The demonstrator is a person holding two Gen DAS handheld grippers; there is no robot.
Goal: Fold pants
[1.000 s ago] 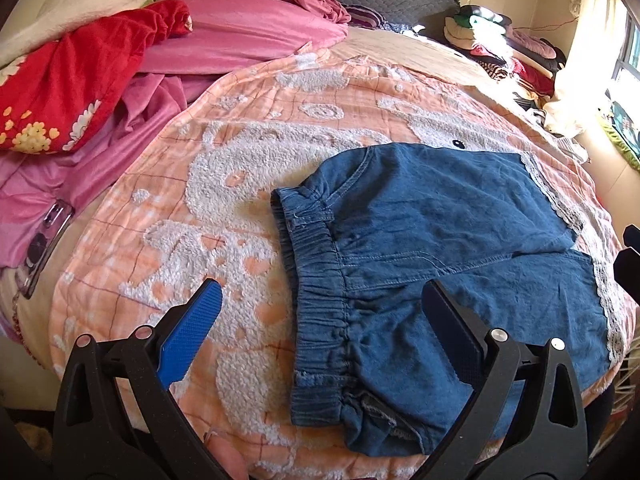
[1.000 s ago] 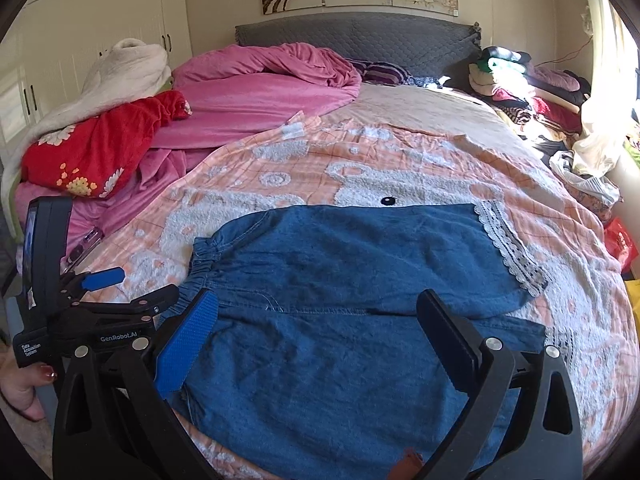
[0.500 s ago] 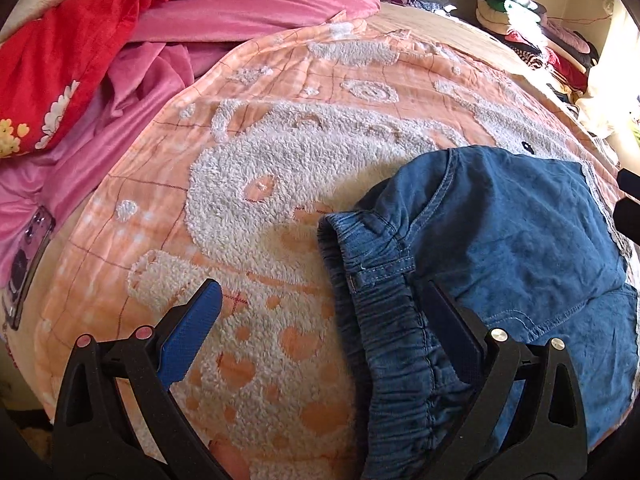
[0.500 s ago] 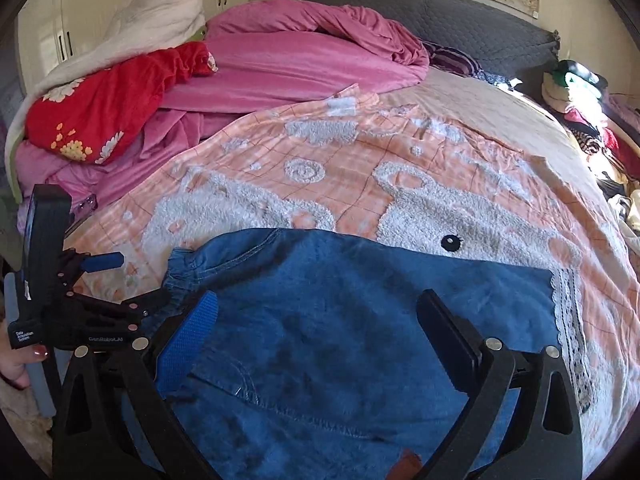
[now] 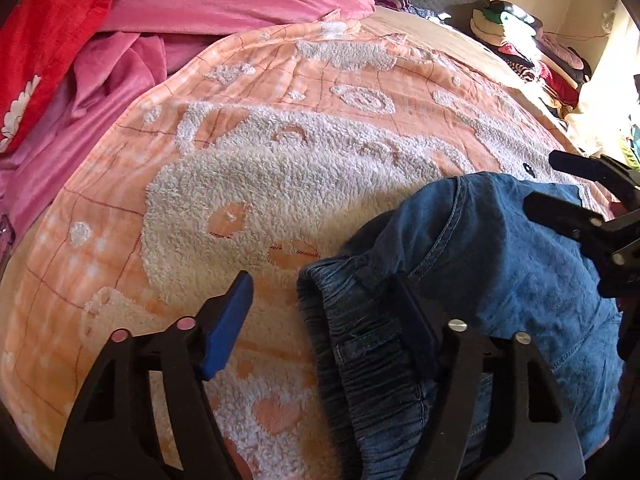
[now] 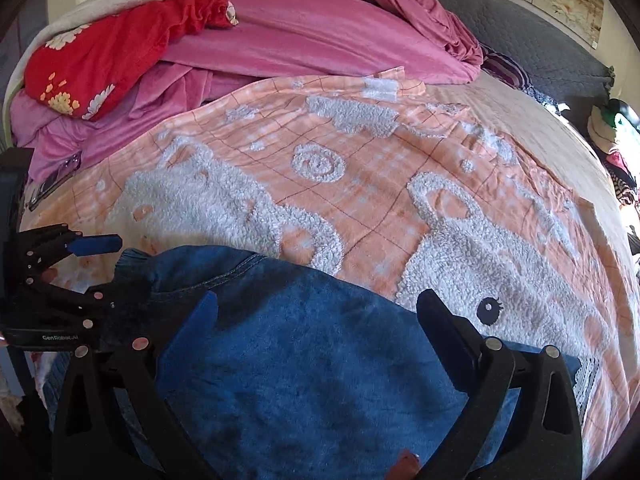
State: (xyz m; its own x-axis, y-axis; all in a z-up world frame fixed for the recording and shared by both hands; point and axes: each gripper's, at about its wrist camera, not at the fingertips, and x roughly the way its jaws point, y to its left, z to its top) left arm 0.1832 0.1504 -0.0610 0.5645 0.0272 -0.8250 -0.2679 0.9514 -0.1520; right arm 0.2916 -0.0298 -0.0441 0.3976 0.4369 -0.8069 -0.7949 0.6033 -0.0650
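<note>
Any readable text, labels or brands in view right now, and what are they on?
"GenRobot.AI": white print on the side of the left gripper, seen in the right wrist view.
Partial white lettering on the right gripper's body, left wrist view: cut off, unreadable.
Nothing on the denim pants.

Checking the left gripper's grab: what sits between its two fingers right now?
In the left wrist view, the left gripper straddles the elastic waistband edge of the denim pants, plus a strip of orange blanket. Its jaws have just been closing.

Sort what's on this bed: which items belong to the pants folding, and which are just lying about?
Belongs to the job: denim pants, left gripper, right gripper.

Lying about: orange blanket under the pants, pink bedding, red flowered fabric, clothes pile.
</note>
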